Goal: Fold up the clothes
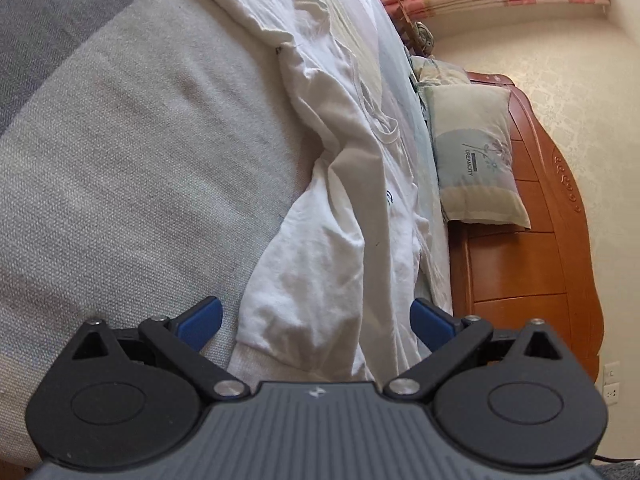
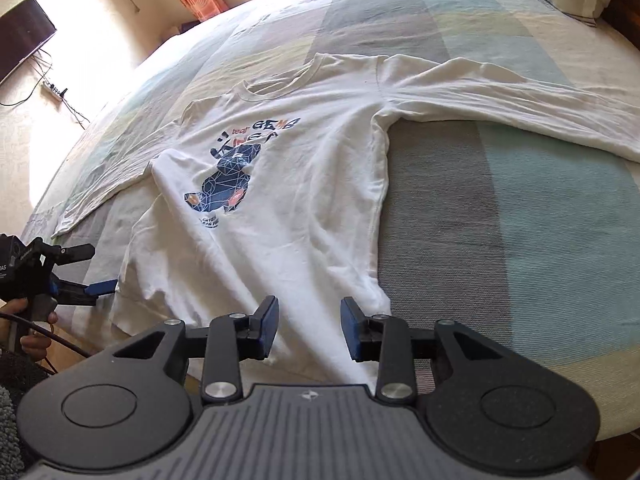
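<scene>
Across the bed (image 2: 520, 216), lying flat with collar toward frame top and hem nearest: white shirt (image 2: 280, 208), right gripper (image 2: 309, 328) hovering spread and empty over hem, left gripper (image 2: 90, 276) spread at lower-left hem corner, nearer.

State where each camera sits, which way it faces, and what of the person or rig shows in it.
Left wrist: on the left gripper, at the hem of the white sweatshirt, looking along it toward the pillow and headboard; its own open blue fingers show.
Right wrist: on the right gripper, above the hem, facing down across the sweatshirt's print; its parted fingers, the left gripper and a hand show.
Shared: the sweatshirt, the striped bed cover, the left gripper.
</scene>
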{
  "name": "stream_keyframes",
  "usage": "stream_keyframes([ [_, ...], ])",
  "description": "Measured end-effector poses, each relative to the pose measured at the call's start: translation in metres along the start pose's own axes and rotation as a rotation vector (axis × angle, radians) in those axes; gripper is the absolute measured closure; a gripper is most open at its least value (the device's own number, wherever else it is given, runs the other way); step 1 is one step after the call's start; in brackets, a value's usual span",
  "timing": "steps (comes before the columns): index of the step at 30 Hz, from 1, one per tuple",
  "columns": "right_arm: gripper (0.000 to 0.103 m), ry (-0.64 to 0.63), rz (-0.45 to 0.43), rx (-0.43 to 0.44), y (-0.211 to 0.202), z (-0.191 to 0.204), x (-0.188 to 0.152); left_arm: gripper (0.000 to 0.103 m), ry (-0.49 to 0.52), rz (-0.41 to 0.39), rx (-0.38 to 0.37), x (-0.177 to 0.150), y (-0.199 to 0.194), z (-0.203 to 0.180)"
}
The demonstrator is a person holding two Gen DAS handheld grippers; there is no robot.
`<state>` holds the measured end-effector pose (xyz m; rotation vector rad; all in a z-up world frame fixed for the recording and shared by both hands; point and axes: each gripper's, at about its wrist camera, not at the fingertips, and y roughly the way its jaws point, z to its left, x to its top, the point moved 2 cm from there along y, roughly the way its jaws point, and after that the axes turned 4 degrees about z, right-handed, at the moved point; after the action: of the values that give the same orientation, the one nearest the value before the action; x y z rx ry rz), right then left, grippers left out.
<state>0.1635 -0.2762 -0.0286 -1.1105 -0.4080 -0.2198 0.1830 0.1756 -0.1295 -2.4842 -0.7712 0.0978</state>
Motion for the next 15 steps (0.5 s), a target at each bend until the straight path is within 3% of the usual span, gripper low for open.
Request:
stream_keyframes([
  [4, 0.062, 0.006, -0.006, 0.043, 0.012, 0.009, 0.006, 0.002, 0.019, 0.051, 0.009, 0.018, 0.024, -0.014],
  [8, 0.059, -0.029, -0.015, 0.073, 0.020, 0.024, 0.013, 0.002, 0.021, 0.132, 0.023, 0.016, 0.039, -0.021],
  [12, 0.056, -0.015, -0.022, 0.107, 0.021, 0.027, 0.011, 0.002, -0.146, 0.165, -0.071, -0.004, 0.025, 0.001],
  [15, 0.056, 0.026, -0.027, 0.132, 0.020, 0.022, 0.008, 0.002, -0.158, 0.160, -0.086, -0.006, 0.028, 0.004],
])
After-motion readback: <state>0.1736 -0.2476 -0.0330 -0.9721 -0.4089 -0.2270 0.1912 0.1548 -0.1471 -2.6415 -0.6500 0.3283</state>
